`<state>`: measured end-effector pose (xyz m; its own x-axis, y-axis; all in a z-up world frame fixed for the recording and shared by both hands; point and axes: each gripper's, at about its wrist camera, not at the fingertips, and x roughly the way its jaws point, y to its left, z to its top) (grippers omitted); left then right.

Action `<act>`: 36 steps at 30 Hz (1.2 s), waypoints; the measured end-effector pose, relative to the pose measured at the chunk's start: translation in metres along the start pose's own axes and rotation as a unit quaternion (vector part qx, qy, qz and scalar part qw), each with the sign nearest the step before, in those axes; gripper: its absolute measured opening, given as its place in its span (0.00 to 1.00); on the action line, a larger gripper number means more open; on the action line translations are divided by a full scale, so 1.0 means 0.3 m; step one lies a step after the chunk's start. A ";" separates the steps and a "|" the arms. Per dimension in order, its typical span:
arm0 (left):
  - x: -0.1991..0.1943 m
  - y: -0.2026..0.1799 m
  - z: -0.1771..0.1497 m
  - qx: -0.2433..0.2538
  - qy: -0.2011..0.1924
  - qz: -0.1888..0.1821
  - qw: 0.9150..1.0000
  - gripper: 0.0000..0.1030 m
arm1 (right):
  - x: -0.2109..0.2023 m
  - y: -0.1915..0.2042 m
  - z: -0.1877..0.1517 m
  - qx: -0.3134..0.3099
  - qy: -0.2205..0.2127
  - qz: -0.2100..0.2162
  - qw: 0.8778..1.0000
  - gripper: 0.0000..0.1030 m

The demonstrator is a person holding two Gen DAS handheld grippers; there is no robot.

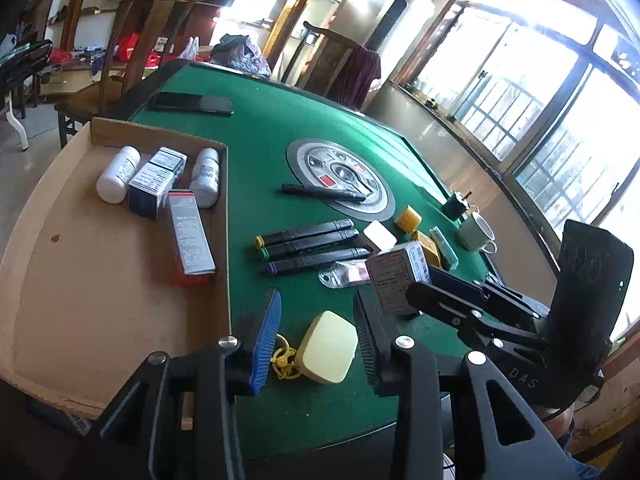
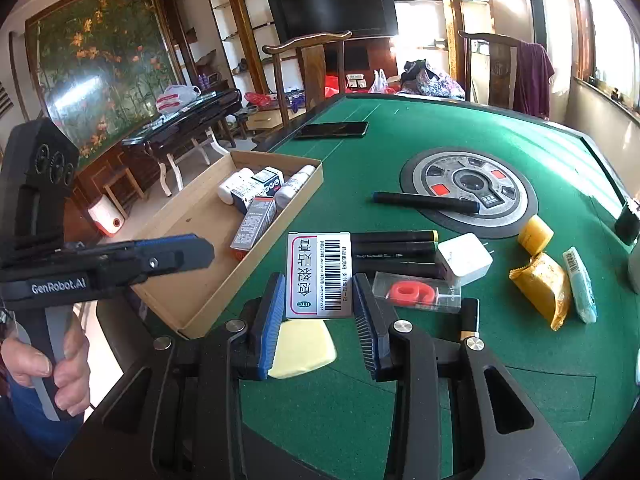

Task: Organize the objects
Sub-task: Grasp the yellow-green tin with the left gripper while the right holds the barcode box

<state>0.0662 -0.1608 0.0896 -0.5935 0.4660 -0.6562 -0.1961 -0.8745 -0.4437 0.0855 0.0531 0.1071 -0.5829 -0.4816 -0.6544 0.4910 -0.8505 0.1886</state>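
The left gripper point(image 1: 316, 338) hangs nearest, its jaws parted and holding nothing, over a pale yellow case point(image 1: 329, 347) with a keyring that lies by the table's near edge. At the left, the cardboard tray point(image 2: 208, 304) overhangs the table's left edge and already holds two white bottles point(image 1: 119, 175) and some cartons at its far end; its near half is bare, so there is plenty of room to set things down, and its walls look low enough to clear with a small lift. Over the near middle of the green table point(image 1: 280, 128), just beside the tray's right wall, the right gripper point(image 2: 320, 312) is clamped on the medicine box point(image 2: 319, 276), pads on its two long sides, held off the felt. It is probably light, stiff card that could dent if squeezed hard; the side grip low on the box looks sound, though glossy faces may slip. To the right lie three markers point(image 2: 394, 250), a white charger point(image 2: 464, 260), a clear packet with a red item point(image 2: 416, 294) and yellow wrapped pieces point(image 2: 542, 284), crowded together, so the free path runs leftward to the tray.
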 end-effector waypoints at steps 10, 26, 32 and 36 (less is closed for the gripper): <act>0.208 -0.141 -0.088 0.114 0.100 0.033 0.988 0.78 | -0.029 -0.110 -0.036 0.039 -0.007 -0.002 0.999 0.32; 0.330 -0.111 -0.139 0.129 0.074 0.100 0.984 0.47 | -0.024 -0.192 -0.082 0.061 -0.002 0.004 0.998 0.32; 0.257 -0.086 -0.123 0.095 0.047 0.071 0.992 0.47 | -0.016 -0.169 -0.072 0.055 -0.002 0.004 0.998 0.32; 0.187 -0.077 -0.091 0.071 0.028 0.040 0.996 0.46 | -0.016 -0.156 -0.069 0.052 -0.002 0.003 0.999 0.32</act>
<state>0.0588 -0.1108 0.0463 -0.5672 0.3974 -0.7213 -0.2614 -0.9175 -0.2999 0.0788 0.0997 0.0862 -0.5831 -0.4880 -0.6495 0.4251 -0.8646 0.2680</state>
